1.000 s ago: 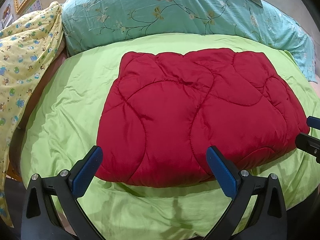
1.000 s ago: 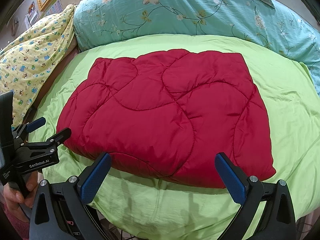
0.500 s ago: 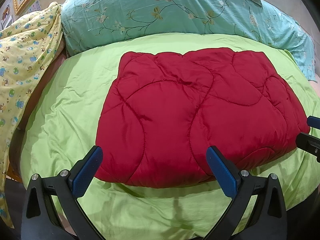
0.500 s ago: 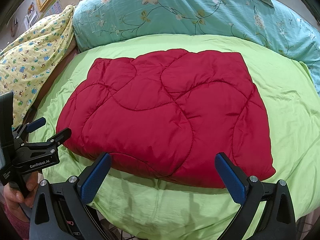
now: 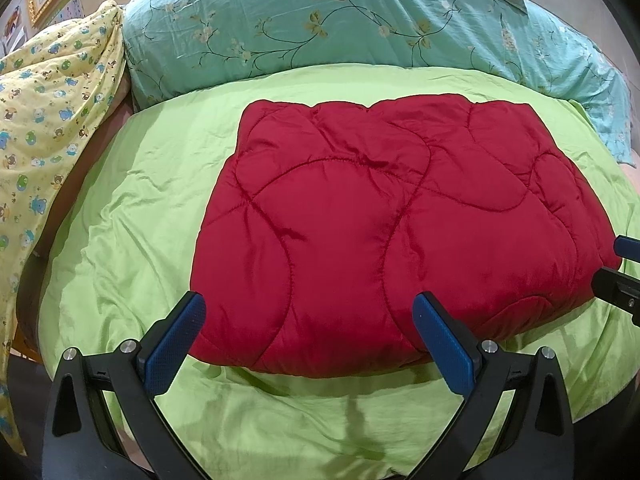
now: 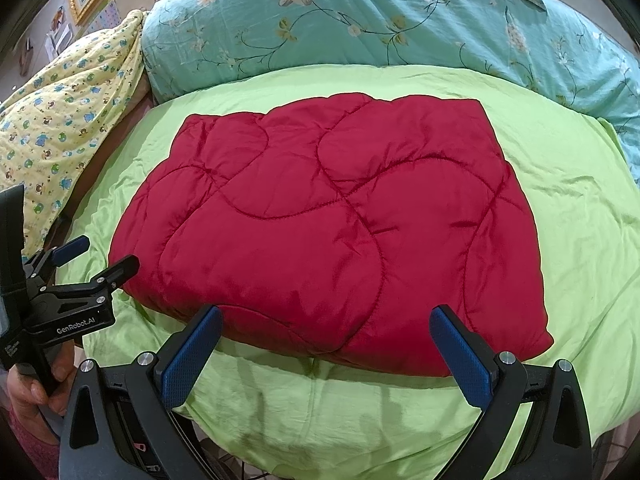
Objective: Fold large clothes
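A red quilted padded garment [image 5: 384, 236] [image 6: 336, 232] lies folded into a thick rectangle on the green bedsheet [image 5: 132, 216] [image 6: 572, 200]. My left gripper [image 5: 310, 338] hovers at its near edge, open, with nothing between its blue pads. My right gripper [image 6: 326, 350] hangs open over the near edge too, further right, also holding nothing. In the right wrist view the left gripper [image 6: 96, 254] shows from the side at the garment's near-left corner, held by a hand [image 6: 28, 392]. The right gripper's fingertips [image 5: 624, 250] peek in at the left wrist view's right edge.
A teal floral duvet [image 5: 360, 24] [image 6: 380, 24] is heaped along the far side of the bed. A yellow patterned blanket [image 5: 48, 120] [image 6: 68, 120] is piled at the left. The bed's near edge drops away just below the grippers.
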The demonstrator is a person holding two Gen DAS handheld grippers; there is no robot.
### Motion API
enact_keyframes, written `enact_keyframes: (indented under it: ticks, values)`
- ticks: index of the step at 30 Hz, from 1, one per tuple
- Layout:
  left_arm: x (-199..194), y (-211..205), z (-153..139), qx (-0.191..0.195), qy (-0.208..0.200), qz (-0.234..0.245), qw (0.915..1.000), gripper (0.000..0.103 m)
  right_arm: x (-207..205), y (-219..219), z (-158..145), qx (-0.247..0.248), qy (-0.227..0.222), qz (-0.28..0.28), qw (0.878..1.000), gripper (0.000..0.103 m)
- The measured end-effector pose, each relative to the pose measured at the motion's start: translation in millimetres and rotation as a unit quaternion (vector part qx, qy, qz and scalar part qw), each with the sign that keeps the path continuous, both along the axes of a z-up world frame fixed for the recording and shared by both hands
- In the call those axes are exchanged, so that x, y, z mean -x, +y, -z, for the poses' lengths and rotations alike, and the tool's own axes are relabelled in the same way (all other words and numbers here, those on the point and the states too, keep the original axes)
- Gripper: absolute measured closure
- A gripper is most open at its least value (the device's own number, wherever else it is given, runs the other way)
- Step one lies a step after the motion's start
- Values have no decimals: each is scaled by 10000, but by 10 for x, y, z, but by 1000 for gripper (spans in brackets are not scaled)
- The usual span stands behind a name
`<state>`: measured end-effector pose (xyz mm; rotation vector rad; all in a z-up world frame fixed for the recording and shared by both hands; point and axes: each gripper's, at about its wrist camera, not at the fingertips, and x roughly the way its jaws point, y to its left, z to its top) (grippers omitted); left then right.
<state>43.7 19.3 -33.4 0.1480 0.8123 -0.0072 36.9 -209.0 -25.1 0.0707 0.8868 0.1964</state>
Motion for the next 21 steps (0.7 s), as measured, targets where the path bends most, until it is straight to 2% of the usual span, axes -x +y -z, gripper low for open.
enact_keyframes:
  ticks: [21]
  values:
    - [-51,-1,45,126,66,6,9999,0,-62,-40,85,-88,98,-2,9999,0]
